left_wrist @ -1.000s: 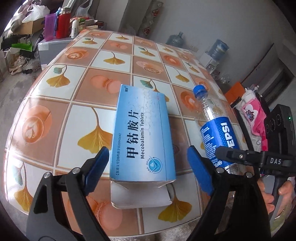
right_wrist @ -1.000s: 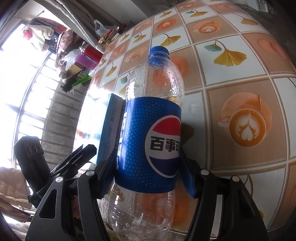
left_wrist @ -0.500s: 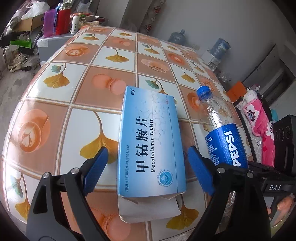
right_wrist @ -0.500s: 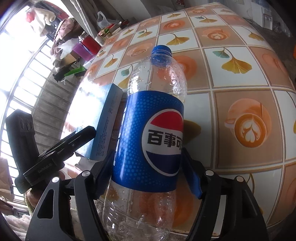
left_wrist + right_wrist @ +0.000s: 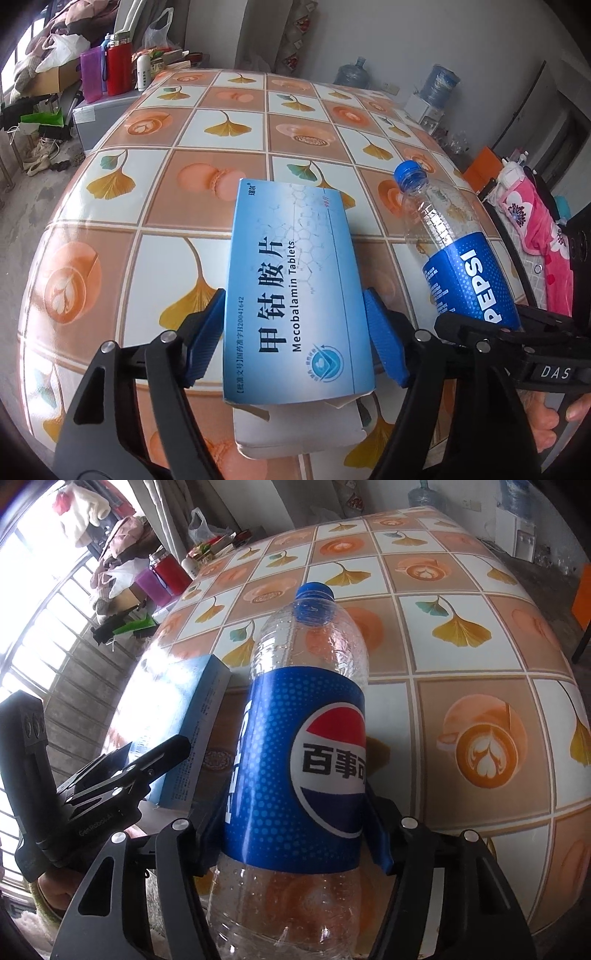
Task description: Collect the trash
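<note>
Angled steeply down at the tiled-pattern table (image 5: 155,236), the left gripper (image 5: 295,339) has just been closing; its blue pads now touch the sides of the light-blue cardboard tablet box (image 5: 291,295), open flap at lower centre. The right gripper (image 5: 295,827) clamps the clear, empty-looking Pepsi bottle (image 5: 299,768), centre frame.

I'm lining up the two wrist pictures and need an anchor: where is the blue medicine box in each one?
Left wrist view: the blue medicine box fills the lower centre, between the left claw pads.
Right wrist view: the box sits left of centre, seen edge-on and washed out by glare.
Shared landmark: the Pepsi bottle, right of the box in both views.
</note>
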A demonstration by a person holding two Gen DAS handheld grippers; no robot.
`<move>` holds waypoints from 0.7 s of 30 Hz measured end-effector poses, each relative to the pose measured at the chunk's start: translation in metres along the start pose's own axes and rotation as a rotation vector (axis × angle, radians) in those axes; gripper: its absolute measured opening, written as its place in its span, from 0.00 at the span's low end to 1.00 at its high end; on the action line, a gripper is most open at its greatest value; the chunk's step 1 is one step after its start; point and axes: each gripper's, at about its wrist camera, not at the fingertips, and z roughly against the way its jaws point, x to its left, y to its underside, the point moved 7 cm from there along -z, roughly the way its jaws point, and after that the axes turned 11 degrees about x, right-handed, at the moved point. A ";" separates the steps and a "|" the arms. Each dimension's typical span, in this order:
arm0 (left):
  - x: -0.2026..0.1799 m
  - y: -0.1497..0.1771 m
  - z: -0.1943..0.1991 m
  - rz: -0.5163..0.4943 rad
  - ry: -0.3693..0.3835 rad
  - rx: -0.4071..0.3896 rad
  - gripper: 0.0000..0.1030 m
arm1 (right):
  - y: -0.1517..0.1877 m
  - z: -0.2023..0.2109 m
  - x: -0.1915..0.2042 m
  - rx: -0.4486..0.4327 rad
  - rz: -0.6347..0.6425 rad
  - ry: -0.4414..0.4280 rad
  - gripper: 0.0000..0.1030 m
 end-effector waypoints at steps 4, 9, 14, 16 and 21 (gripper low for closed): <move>0.002 -0.001 0.002 0.013 0.008 -0.005 0.65 | 0.001 0.001 -0.002 -0.011 -0.017 -0.006 0.58; 0.005 -0.001 0.009 0.033 0.020 -0.025 0.65 | 0.005 0.008 -0.004 -0.026 -0.028 -0.006 0.57; 0.001 0.001 0.018 0.025 0.033 -0.043 0.65 | 0.006 0.019 -0.005 -0.053 -0.038 -0.006 0.57; -0.003 0.001 0.023 0.016 0.039 -0.051 0.65 | 0.007 0.024 -0.006 -0.064 -0.043 -0.006 0.57; -0.013 0.002 0.036 -0.002 0.057 -0.075 0.65 | 0.012 0.038 -0.006 -0.095 -0.055 -0.013 0.57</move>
